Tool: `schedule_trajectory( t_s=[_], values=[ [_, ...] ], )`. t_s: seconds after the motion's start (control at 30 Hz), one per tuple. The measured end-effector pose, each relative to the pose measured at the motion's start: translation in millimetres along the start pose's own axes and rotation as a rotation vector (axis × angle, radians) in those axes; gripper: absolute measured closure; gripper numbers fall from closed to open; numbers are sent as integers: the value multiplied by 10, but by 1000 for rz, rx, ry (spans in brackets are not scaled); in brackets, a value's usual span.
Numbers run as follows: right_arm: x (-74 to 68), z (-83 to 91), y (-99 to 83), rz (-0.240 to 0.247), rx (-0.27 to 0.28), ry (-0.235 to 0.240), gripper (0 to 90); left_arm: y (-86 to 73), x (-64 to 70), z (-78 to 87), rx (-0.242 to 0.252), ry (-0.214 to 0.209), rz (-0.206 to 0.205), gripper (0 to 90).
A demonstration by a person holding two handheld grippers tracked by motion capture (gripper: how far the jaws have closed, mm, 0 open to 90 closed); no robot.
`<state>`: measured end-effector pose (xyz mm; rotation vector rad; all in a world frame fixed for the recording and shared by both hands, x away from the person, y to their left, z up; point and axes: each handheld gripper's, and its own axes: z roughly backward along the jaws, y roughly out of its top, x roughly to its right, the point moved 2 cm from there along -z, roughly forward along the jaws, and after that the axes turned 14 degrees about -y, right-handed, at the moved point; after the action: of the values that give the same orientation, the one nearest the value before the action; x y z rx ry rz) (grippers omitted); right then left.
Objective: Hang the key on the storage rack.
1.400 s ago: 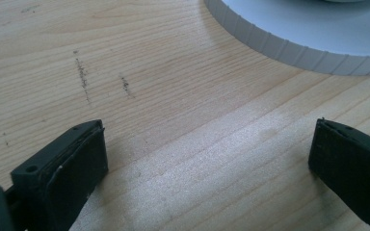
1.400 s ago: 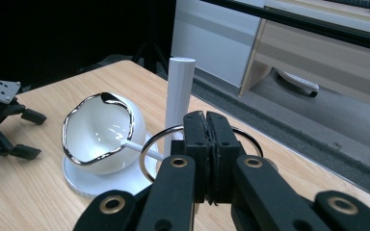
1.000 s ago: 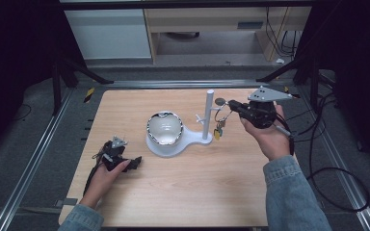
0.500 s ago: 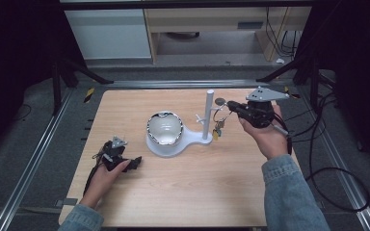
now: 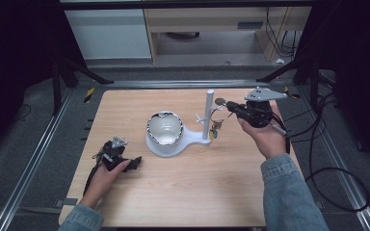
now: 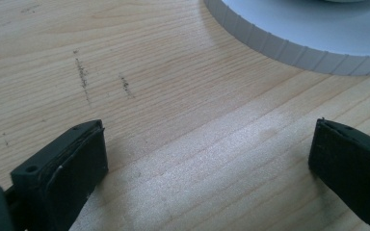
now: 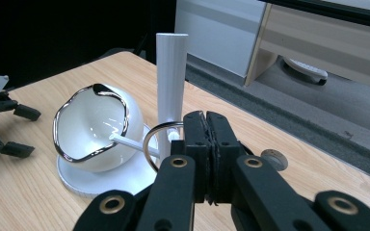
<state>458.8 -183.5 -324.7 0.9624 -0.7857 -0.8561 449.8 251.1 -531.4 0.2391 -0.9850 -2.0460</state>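
While left claw [image 5: 136,163] rests spread on table [image 5: 212,192], right claw [image 7: 205,126] pinches key ring [image 7: 155,139] beside stand post [image 7: 171,82].

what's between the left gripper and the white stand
Nothing visible. The left gripper rests open on the table, and in its own view bare wood runs from its jaws to the rim of the stand. The right gripper is beyond the stand's post.

White stand base [image 6: 318,36] cut off by top edge, small items [image 5: 215,134] hanging on stand too small to tell
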Motion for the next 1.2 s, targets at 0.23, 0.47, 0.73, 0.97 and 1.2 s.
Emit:
schedule_trajectory(
  t_s=[0.23, 0.47, 0.73, 0.97, 1.2],
  values=[
    [6, -24, -10, -5, -3, 3, 888, 0, 0, 0, 0, 0, 0, 0],
    [19, -47, -22, -13, -9, 8, 888, 0, 0, 0, 0, 0, 0, 0],
    [28, -81, -37, -18, -16, 9, 887, 0, 1, 0, 0, 1, 2, 0],
    [34, -115, -49, -25, -22, 16, 887, 0, 1, 0, 0, 1, 1, 0],
    [42, -140, -58, -36, -27, 23, 887, 0, 1, 0, 0, 0, 1, 0]
  ],
)
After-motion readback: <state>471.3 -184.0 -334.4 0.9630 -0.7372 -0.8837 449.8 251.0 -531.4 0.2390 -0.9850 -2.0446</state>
